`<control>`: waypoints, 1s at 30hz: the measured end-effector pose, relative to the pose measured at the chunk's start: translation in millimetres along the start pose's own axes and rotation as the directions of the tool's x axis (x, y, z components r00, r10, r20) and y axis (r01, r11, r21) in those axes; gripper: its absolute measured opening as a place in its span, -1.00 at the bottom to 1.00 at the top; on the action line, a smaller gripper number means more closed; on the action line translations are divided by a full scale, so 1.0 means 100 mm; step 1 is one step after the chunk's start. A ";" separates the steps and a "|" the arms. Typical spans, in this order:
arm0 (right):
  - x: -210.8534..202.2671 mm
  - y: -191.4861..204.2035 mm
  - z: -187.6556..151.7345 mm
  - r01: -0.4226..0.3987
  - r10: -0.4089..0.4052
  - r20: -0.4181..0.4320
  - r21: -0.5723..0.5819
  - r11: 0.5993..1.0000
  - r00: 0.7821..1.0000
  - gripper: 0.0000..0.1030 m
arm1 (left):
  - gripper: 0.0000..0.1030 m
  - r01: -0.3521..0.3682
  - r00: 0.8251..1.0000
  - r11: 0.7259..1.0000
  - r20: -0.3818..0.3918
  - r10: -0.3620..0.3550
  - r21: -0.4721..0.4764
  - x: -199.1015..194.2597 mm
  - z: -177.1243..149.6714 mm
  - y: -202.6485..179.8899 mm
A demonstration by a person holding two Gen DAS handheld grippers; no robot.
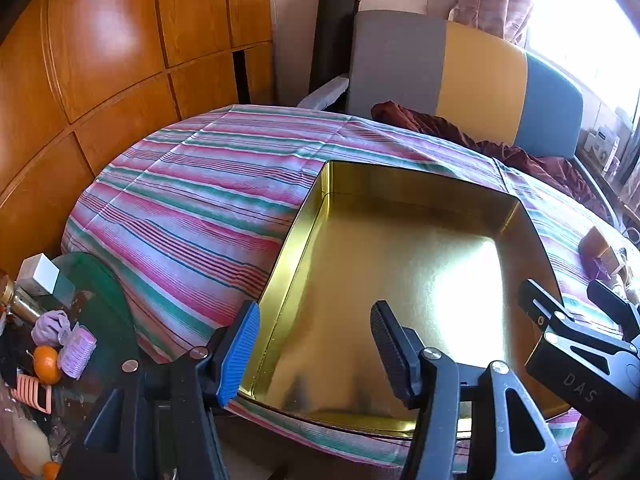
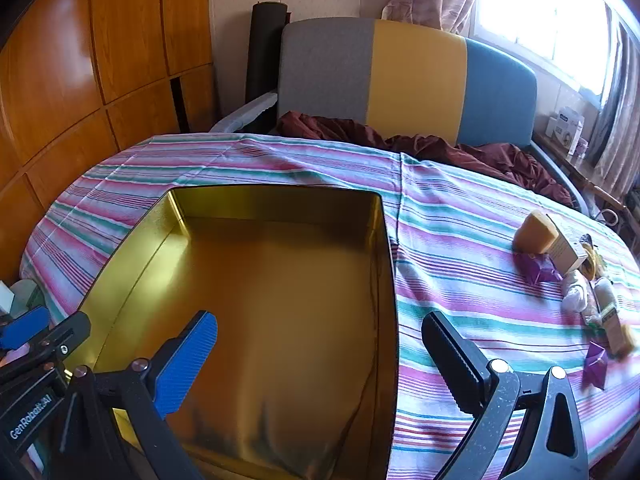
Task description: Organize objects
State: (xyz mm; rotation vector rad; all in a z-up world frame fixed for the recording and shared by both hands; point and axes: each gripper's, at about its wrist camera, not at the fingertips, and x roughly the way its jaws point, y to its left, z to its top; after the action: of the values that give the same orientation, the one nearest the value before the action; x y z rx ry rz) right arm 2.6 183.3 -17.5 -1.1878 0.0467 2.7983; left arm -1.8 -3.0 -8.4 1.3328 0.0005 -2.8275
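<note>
An empty gold tin box (image 1: 304,216) (image 2: 280,200) lies open on the striped tablecloth (image 1: 192,208). My left gripper (image 1: 316,348) hangs over the tin's near left corner, its blue pad by the left wall and its black pad over the floor, open and holding nothing. My right gripper (image 2: 320,364) stands wide open with the tin's right wall showing between its fingers, not touched by either pad. Small items lie at the cloth's right: a yellow block (image 2: 536,232), a small carton (image 2: 566,254), purple wrappers (image 2: 536,270) and a white bundle (image 2: 576,296).
A chair (image 2: 416,76) with a grey, yellow and blue back stands behind the table, a maroon cloth (image 2: 440,144) on its seat. Wooden cabinets (image 1: 100,60) line the left. A low glass side table (image 1: 100,300) at the left holds oranges (image 1: 46,362), a bottle and purple items.
</note>
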 end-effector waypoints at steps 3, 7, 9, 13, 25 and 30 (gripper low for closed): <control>0.00 0.01 -0.01 0.004 -0.004 0.003 -0.005 1.000 1.000 1.00 | 0.13 0.001 1.000 1.000 -0.003 -0.001 -0.002 0.01 -0.01 0.01; -0.01 0.01 -0.02 0.002 -0.002 0.002 -0.006 1.000 1.000 1.00 | 0.13 -0.005 1.000 1.000 0.000 0.005 -0.003 0.01 -0.02 0.00; -0.01 0.01 -0.02 0.002 -0.002 0.001 -0.004 1.000 1.000 1.00 | 0.13 -0.012 1.000 1.000 0.003 0.012 0.003 0.01 -0.02 -0.01; -0.03 0.00 -0.01 0.002 -0.002 0.004 -0.002 1.000 1.000 1.00 | 0.13 -0.016 1.000 1.000 0.007 0.015 0.010 0.00 -0.02 -0.03; -0.08 -0.04 0.00 0.005 -0.005 0.012 0.003 1.000 1.000 1.00 | 0.13 -0.014 1.000 1.000 -0.002 0.014 0.014 0.02 -0.05 -0.01; -0.11 -0.08 0.01 0.003 -0.003 0.015 0.010 1.000 1.000 1.00 | 0.13 -0.011 1.000 1.000 0.000 0.011 0.019 0.00 -0.05 -0.03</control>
State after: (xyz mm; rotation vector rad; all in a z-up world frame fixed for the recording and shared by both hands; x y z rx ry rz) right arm 10.2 190.0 -9.2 -1.1634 0.0571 2.8012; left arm 1.5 0.0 -11.9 1.3322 -0.0329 -2.8258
